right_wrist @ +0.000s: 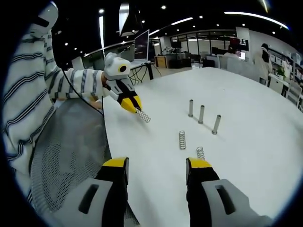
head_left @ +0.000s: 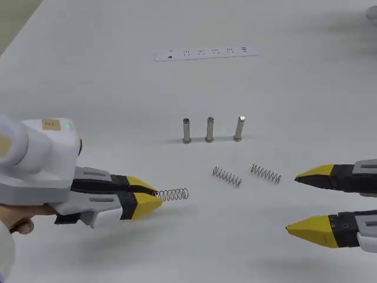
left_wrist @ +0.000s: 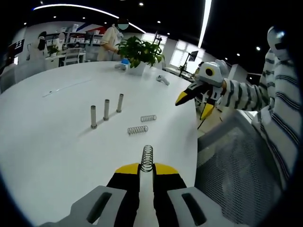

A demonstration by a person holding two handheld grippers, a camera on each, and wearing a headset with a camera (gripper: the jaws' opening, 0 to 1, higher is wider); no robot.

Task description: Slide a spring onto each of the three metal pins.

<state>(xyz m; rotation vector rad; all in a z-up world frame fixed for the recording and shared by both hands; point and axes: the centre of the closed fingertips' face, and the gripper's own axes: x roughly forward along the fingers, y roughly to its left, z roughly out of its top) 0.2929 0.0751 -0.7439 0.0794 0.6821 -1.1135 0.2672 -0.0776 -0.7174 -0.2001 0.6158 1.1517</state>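
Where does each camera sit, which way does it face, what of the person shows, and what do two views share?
Head view: on the headset, facing down at the table; left gripper, the hand holding it, right gripper.
Left gripper view: on the left gripper, facing along its jaws, past the held spring, toward the three pins; the right sleeve shows.
Right gripper view: on the right gripper, facing between its open jaws toward the pins; the left sleeve shows.
Shared: both gripper views show the other gripper.

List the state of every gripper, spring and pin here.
Left gripper: shut on held spring.
Right gripper: open, empty.
Held spring: gripped at one end.
Middle spring: lying loose.
Right spring: lying loose.
Left pin: standing, bare.
Middle pin: standing, bare.
Right pin: standing, bare.
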